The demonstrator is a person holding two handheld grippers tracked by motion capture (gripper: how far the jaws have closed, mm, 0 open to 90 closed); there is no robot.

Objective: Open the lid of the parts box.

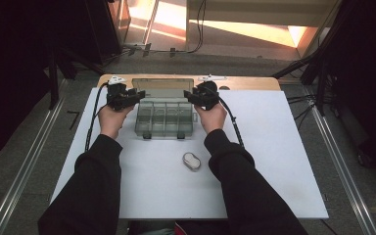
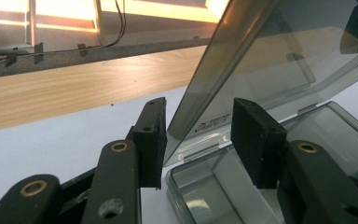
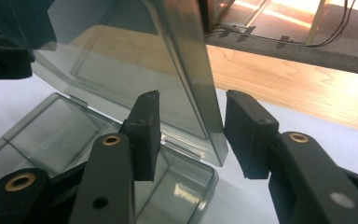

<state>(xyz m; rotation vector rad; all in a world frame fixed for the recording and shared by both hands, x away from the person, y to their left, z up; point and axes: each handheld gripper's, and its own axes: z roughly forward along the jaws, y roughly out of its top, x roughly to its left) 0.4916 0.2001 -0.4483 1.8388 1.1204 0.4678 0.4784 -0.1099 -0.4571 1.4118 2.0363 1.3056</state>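
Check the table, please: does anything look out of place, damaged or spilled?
Nothing stands out. The clear box sits square on the white board, lid raised, no crack or spill visible. A small white oval thing lies alone nearer the person.

Compartment box [image 1: 165, 119] at the far middle of the worktop [image 1: 274, 161], lid [image 1: 162, 88] raised behind the tray. Left gripper [image 1: 136, 97] at the lid's left edge, right gripper [image 1: 190, 96] at its right edge, jaws straddling each edge, not pressing. Small oval case [image 1: 191, 160] nearer, before the box, slightly right.
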